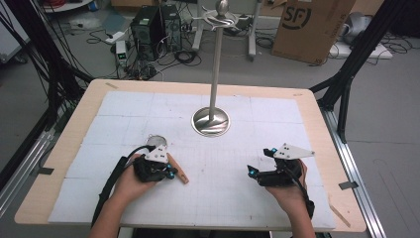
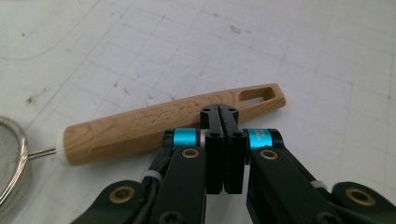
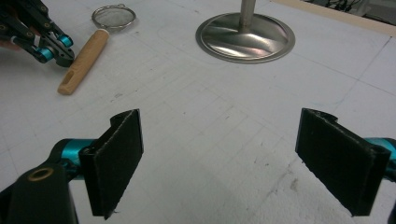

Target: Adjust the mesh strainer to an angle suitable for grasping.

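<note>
The strainer lies flat on the white mat, just beyond my left claw. Its long axis runs crosswise to the claw's jaws in the left gripper view: the wooden handle spans from the lower left to the upper right. The slotted end points right of the claw, and the mesh bowl sits at the far left. The left claw's jaws are pressed together with nothing between them. Their tips stand in front of the handle's middle; whether they touch the wood I cannot tell. In the high view the handle pokes out from under the left claw toward the near right, and the bowl lies past the claw.

My right claw stands with jaws wide apart over bare mat, well apart from the strainer. From it, the strainer lies far ahead to the left, and the stand's round base lies straight ahead.
</note>
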`<state>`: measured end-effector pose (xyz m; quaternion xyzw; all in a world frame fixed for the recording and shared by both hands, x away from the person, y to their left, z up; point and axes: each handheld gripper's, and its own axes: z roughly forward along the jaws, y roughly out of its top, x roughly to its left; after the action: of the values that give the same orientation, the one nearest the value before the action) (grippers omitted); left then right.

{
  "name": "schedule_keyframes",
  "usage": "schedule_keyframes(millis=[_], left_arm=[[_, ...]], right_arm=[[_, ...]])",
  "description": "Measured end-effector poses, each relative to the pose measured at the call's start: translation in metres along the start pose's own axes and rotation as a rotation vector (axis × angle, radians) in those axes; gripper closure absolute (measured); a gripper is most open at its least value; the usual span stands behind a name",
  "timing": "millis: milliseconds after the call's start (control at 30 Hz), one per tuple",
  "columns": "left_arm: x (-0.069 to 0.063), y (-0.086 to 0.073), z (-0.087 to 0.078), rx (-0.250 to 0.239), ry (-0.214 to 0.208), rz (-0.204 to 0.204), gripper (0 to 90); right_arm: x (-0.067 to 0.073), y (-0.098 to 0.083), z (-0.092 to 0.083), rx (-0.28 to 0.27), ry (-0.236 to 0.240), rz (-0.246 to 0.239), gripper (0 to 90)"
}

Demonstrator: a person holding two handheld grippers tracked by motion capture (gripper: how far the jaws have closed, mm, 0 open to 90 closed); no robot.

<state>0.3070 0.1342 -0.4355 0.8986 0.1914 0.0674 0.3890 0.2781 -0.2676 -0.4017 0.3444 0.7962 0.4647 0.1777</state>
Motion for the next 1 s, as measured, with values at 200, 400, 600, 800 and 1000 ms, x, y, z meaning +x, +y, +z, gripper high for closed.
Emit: schedule_keyframes(millis=[200,400,600,800,1000], left_arm=[[-0.003,0.002,0.008,-0.024,0.007,-0.013,89.1],[-0.003,0.003,0.011,-0.022,0.007,-0.019,88.2],[-0.005,0.01,0.018,-0.013,0.004,-0.016,87.9],[-0.005,0.02,0.028,0.004,0.014,-0.008,87.6],[-0.004,0.032,0.034,0.017,0.031,-0.003,87.4]], right_arm=[[0.001,0.0,0.0,0.0,-0.002,-0.003,14.1],[0.002,0.001,0.001,0.006,0.002,-0.008,14.2],[0.002,0.001,-0.003,-0.001,-0.004,-0.008,14.2],[0.002,0.002,-0.008,-0.023,-0.007,-0.005,14.2],[0.003,0.002,-0.007,-0.02,-0.002,-0.005,14.2]])
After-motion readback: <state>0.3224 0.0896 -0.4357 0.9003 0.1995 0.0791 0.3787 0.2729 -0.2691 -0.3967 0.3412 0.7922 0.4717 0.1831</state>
